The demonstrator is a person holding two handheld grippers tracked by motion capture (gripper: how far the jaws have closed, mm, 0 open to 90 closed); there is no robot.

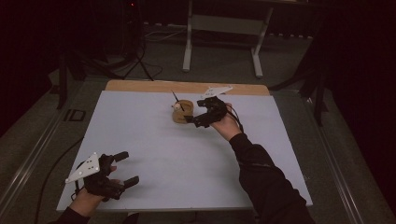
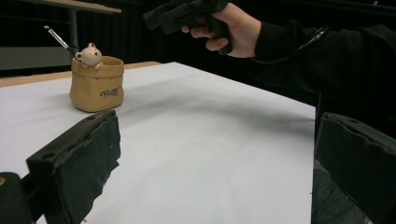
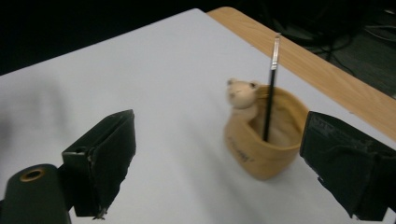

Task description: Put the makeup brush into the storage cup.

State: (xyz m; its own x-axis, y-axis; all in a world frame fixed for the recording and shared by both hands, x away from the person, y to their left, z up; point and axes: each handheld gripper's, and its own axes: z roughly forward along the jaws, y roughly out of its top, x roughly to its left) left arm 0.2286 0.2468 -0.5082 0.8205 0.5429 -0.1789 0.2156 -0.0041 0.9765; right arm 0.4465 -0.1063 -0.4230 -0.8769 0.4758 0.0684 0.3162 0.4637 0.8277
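Our right claw (image 1: 200, 113) is wide open and holds nothing. It hangs just beside the little tan pot (image 1: 182, 112), which sits at the far end of the white tabletop (image 1: 154, 154), near the wooden edge. In the right gripper view the pot (image 3: 264, 135) sits between the two black jaws, closer to the right one. A small bear (image 3: 243, 95) peeks over its rim, and a thin black brush (image 3: 272, 86) stands inside, leaning a bit. Our left claw (image 1: 125, 169) is open too, and empty. It rests well apart, at the near left corner of the tabletop. We think the pot could tip over if a jaw bumps it from the side. The brush could also get knocked out if we come down too fast. The pot looks round, so it might slip if we squeeze it off to one side.
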